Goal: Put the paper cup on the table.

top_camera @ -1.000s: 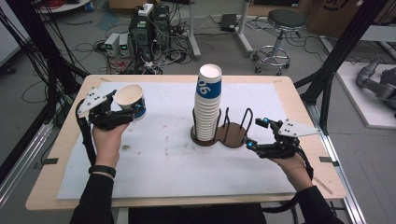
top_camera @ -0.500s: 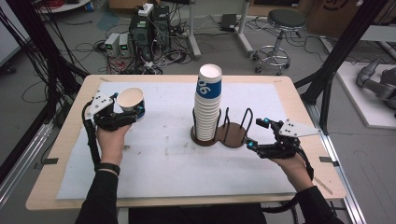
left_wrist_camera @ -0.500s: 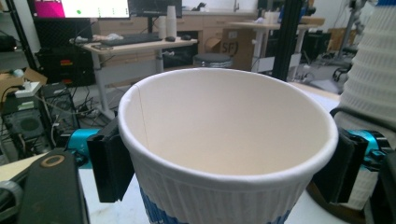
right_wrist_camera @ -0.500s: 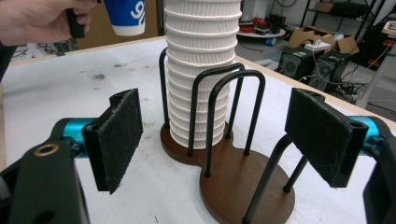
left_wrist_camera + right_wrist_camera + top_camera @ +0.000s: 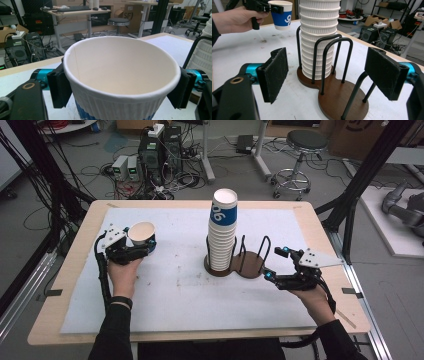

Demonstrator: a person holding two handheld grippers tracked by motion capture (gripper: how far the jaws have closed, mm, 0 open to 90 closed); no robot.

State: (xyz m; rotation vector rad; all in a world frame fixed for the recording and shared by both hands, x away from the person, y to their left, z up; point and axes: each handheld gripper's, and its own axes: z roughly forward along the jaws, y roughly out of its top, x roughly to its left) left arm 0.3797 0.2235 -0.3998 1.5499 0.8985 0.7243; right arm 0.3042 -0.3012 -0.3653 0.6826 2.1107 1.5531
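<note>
A white paper cup with a blue band [image 5: 142,235] [image 5: 120,80] [image 5: 281,14] is held upright over the left side of the table, a little above the mat. My left gripper [image 5: 136,246] [image 5: 121,87] is shut on it, one pad on each side just under the rim. A tall stack of the same cups [image 5: 223,231] [image 5: 318,37] stands in one bay of a dark wooden holder with black wire hoops [image 5: 250,264] [image 5: 342,97]. My right gripper [image 5: 278,263] [image 5: 332,75] is open, level with the holder's empty bay, its jaws on either side of the hoops without touching.
A white mat [image 5: 185,285] covers the wooden table [image 5: 330,245]. Beyond the table are computer boxes and cables on the floor [image 5: 150,160], a stool [image 5: 300,145] and black frame posts [image 5: 360,185].
My left gripper has sunk toward the mat with the cup in it. The right gripper and the cup stack have not moved.
</note>
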